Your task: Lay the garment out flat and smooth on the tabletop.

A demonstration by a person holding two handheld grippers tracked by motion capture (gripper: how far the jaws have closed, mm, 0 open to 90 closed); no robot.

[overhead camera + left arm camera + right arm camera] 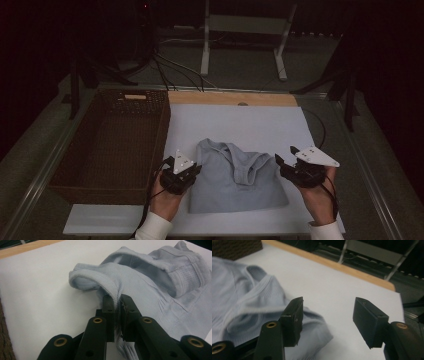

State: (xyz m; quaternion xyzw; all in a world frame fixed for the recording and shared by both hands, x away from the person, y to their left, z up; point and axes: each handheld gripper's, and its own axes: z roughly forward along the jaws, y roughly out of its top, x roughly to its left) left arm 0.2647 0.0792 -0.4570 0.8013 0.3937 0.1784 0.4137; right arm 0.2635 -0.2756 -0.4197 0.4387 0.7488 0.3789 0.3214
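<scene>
Item: pale blue garment, folded, laid on the white board beside the wicker basket. Left gripper is clamped on its ribbed edge; right gripper is parted, empty. Release is best made low, fold kept flat.

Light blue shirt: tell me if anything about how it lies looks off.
The light blue shirt lies folded but not flat. Its left edge is pinched up into a ridge by the left gripper, and its right corner bulges loosely beside the open right gripper. Nothing looks torn or stained.
</scene>
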